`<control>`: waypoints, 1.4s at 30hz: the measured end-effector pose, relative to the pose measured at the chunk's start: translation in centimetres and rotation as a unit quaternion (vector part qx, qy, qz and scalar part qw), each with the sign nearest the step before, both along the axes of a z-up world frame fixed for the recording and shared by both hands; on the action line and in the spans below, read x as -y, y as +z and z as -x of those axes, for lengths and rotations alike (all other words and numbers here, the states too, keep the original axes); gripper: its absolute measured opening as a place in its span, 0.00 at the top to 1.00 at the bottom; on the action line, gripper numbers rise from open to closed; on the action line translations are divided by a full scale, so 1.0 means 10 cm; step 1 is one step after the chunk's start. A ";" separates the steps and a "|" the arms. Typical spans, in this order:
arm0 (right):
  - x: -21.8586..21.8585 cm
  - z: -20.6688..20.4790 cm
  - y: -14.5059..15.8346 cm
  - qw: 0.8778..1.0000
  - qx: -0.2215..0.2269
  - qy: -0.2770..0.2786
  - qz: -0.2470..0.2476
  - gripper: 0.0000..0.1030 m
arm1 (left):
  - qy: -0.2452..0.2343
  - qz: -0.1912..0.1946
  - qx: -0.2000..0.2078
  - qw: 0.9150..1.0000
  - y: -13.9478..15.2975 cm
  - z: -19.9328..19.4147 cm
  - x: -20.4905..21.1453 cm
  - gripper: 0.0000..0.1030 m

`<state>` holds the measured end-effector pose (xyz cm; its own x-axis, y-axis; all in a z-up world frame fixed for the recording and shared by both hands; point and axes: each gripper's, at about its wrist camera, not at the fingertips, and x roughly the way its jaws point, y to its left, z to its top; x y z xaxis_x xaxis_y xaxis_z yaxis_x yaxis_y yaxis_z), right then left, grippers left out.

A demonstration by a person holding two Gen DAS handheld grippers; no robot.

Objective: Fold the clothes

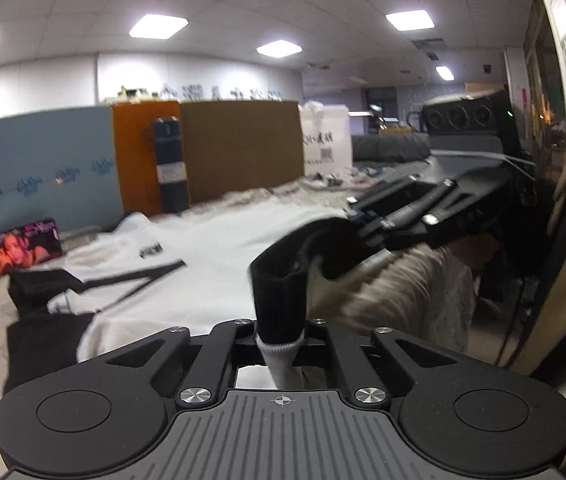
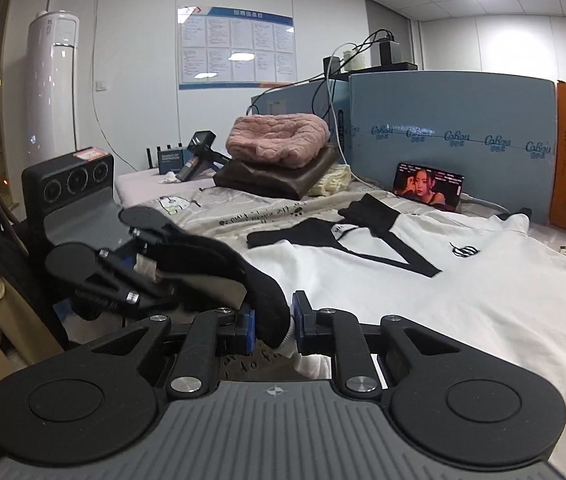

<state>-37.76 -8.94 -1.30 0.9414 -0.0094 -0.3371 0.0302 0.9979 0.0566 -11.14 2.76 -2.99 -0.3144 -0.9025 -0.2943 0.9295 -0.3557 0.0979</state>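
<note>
A white sweatshirt [image 2: 463, 292] with a black V-neck trim and black cuffs lies spread on the bed; it also shows in the left wrist view [image 1: 211, 264]. One sleeve with its black cuff [image 1: 279, 292] is lifted off the bed between both grippers. My left gripper [image 1: 281, 334] is shut on the sleeve's cuff. My right gripper [image 2: 273, 330] is shut on the same sleeve [image 2: 267, 300] further along. The two grippers are close together at the near edge of the bed. The other black cuff [image 2: 367, 210] lies folded in by the collar.
A phone [image 2: 427, 186] showing a face leans on a blue foam board [image 2: 451, 136]. A pink knit garment [image 2: 279, 140] sits on a brown cushion at the back. A dark bottle [image 1: 169, 164] stands by orange and brown boards. A patterned sheet [image 2: 219, 210] covers the bed.
</note>
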 end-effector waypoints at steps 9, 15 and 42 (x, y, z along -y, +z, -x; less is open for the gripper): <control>0.19 0.31 -0.05 0.993 -0.073 -0.085 0.025 0.51 | 0.038 0.047 -0.035 0.998 0.14 -0.11 0.13 0.98; 0.30 0.62 -0.13 0.982 -0.126 -0.135 0.024 0.51 | 0.033 0.069 -0.041 0.996 0.25 -0.16 0.26 0.98; 1.70 0.92 0.22 0.960 -0.161 -0.229 0.027 0.89 | 0.073 -0.018 0.048 0.996 0.38 -0.52 1.67 0.92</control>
